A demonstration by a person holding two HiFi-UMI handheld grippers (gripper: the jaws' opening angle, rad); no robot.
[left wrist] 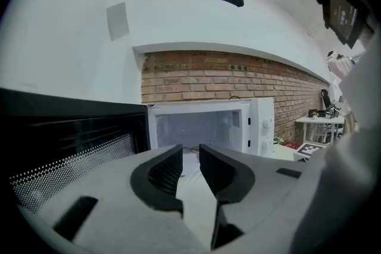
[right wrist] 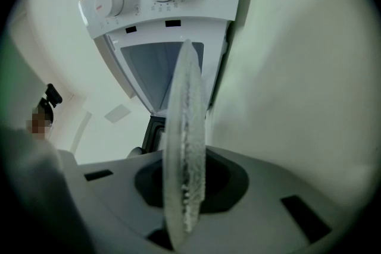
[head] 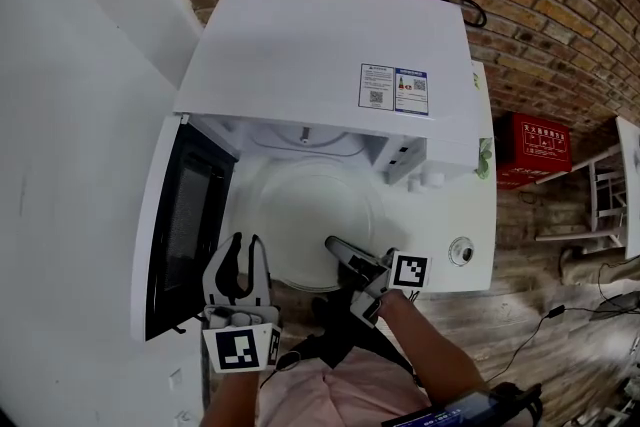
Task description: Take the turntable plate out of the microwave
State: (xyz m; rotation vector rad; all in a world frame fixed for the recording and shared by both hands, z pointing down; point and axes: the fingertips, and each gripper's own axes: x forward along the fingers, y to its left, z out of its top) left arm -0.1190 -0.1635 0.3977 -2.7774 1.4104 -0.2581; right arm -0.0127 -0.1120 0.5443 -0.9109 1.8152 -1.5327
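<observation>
Glass in a tight pinch: squeezed the near rim of the turntable plate point(head: 312, 207) with the right gripper point(head: 334, 244), at the mouth of the open white microwave point(head: 320, 45). Held the left gripper point(head: 246, 243) loose, jaws apart on nothing, just left of the plate, by the black door point(head: 185, 225).

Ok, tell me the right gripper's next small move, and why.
Probably draw the round clear glass turntable plate straight out toward the person, level: the right gripper is shut on its near rim, the black-windowed door of the white microwave stands open, and the plate lies inside.
</observation>
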